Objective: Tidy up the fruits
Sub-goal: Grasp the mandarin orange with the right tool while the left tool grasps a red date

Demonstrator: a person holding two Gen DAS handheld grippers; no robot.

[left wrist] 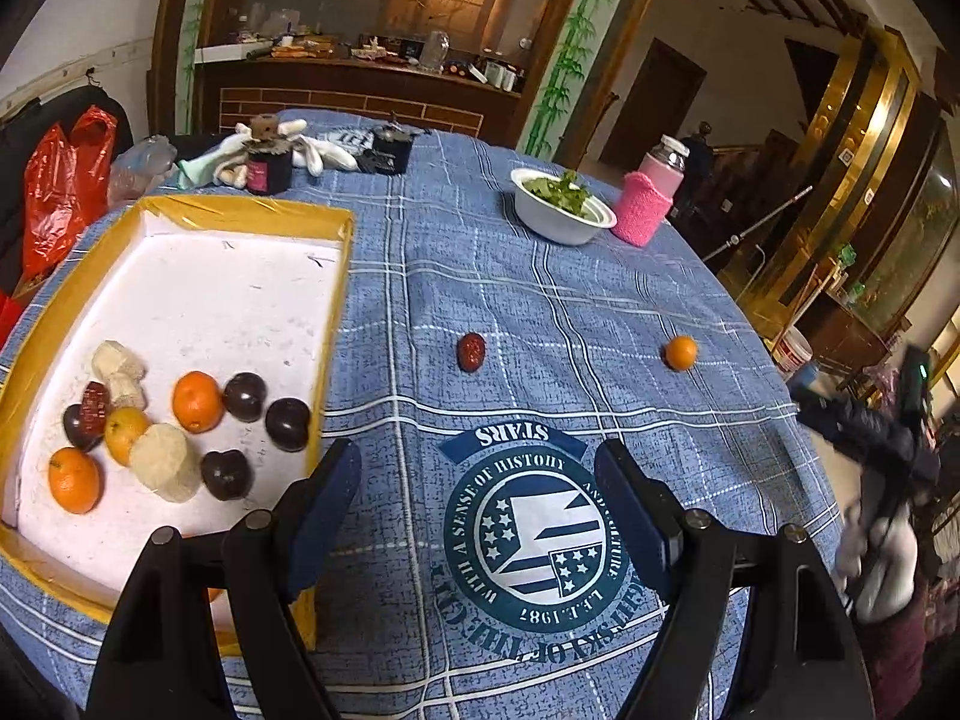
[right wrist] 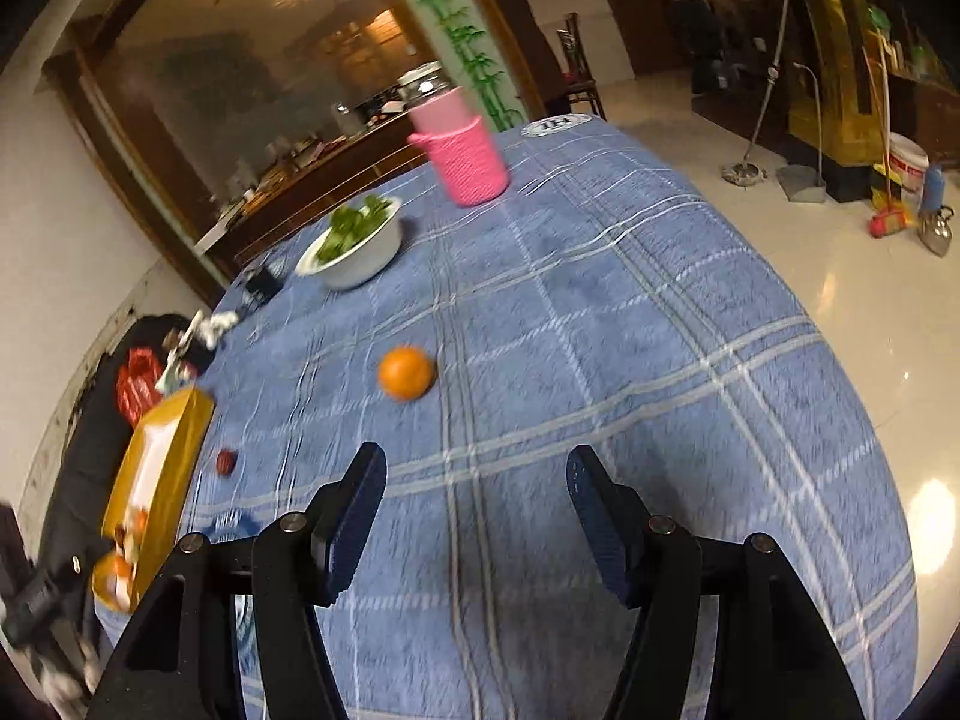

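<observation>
both your tongs stand wide with nothing between them — the left gripper (left wrist: pixel 480 480) beside the tray (left wrist: pixel 252 210), where most fruit already lies gathered, and the right gripper (right wrist: pixel 477 480) aimed toward the loose orange (right wrist: pixel 407 373). the red date (left wrist: pixel 471 352) also waits on the tablecloth (left wrist: pixel 540 300) — likely your left's job, being nearer the tray.

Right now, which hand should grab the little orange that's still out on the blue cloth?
Probably the right. The orange lies just ahead of the open right gripper, slightly to one side. From the open left gripper it sits far off to the side; the red date is nearer.
</observation>
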